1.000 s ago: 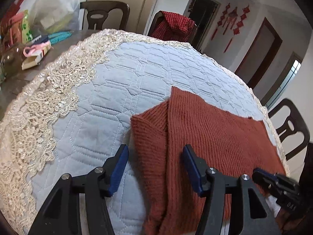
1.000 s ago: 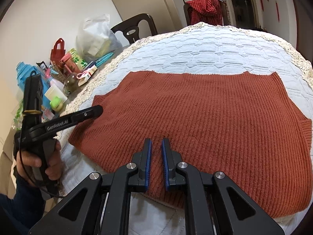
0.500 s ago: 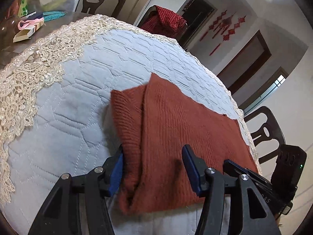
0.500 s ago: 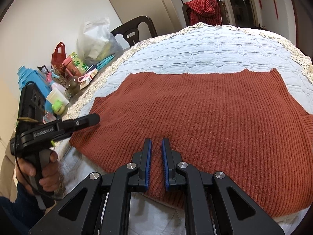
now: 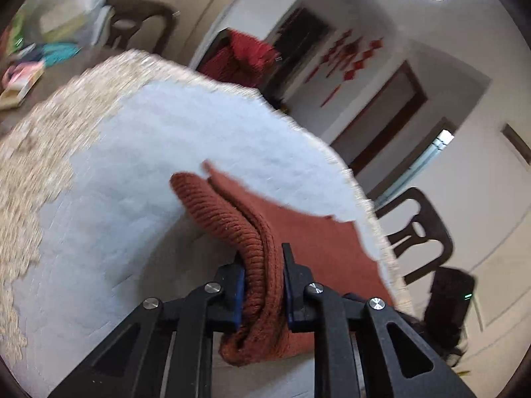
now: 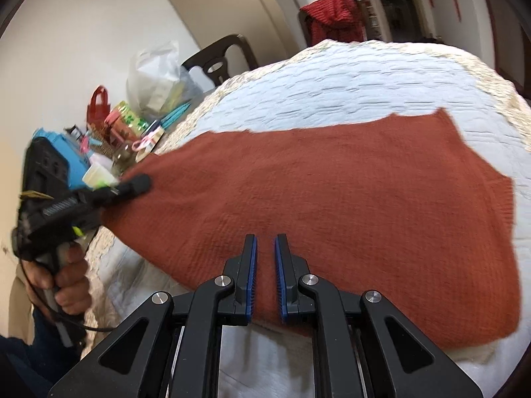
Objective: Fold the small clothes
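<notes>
A rust-red knit sweater (image 6: 332,182) lies spread on the quilted pale-blue table cover (image 6: 332,76). In the left wrist view my left gripper (image 5: 262,253) has its jaws closing on the sweater's (image 5: 315,242) bunched left side, with the blue pads pressing a thick fold lifted off the cover. From the right wrist view that left gripper (image 6: 139,182) sits at the sweater's left edge, held by a hand (image 6: 69,282). My right gripper (image 6: 265,237) is at the near hem, its jaws almost together with red knit in the narrow gap.
Bags, bottles and small items (image 6: 132,122) crowd the table's far left beyond the lace border (image 5: 39,139). Dark chairs stand around it: one draped in red cloth (image 6: 335,13) at the back, another (image 5: 418,229) near the right edge.
The left gripper's jaws went from wide open around the sweater's folded side to clamped on it, and it rose, lifting the fold. The right gripper kept its narrow gap at the hem.
</notes>
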Demonstrator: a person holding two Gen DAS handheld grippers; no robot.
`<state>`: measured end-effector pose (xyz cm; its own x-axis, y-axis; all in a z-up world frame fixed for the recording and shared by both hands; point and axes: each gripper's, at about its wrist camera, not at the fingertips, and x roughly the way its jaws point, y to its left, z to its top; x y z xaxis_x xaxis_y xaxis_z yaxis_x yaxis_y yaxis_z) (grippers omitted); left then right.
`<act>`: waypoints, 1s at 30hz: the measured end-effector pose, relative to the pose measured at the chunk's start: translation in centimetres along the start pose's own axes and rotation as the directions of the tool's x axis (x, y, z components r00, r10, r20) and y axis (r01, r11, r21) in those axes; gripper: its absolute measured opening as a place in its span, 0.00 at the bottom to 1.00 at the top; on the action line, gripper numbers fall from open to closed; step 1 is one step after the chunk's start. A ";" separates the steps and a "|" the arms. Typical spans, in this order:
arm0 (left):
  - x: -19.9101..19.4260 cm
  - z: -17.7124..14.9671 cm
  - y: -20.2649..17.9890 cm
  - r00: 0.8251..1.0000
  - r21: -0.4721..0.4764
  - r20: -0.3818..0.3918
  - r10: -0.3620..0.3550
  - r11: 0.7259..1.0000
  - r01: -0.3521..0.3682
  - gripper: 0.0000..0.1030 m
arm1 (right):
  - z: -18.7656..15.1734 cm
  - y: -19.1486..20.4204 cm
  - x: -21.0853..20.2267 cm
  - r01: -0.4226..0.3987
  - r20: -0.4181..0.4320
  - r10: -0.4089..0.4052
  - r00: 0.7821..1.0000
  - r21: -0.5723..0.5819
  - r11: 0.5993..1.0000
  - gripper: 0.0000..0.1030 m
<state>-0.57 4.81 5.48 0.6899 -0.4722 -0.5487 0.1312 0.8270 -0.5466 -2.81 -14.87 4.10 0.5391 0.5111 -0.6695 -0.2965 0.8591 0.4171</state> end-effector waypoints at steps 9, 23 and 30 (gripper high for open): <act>4.4 1.5 -10.1 0.984 0.152 -0.062 -0.166 0.973 0.174 0.17 | -0.6 -5.1 -4.7 0.091 0.083 -0.102 0.991 0.126 0.988 0.10; 8.7 -1.3 -12.8 0.959 0.227 -0.193 -0.210 0.941 0.252 0.35 | -1.8 -9.0 -8.4 0.024 0.142 -0.063 0.988 0.261 0.965 0.28; 7.6 -0.2 -7.9 0.991 0.203 -0.123 -0.048 0.977 0.072 0.35 | -0.7 -9.1 -6.4 -0.208 0.162 0.161 0.974 0.334 0.919 0.48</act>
<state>3.44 -5.39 5.52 0.5903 -0.5449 -0.5955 0.3224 0.8355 -0.4450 -4.10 -25.92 4.21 0.6044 0.6319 -0.4852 -0.1213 0.6749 0.7278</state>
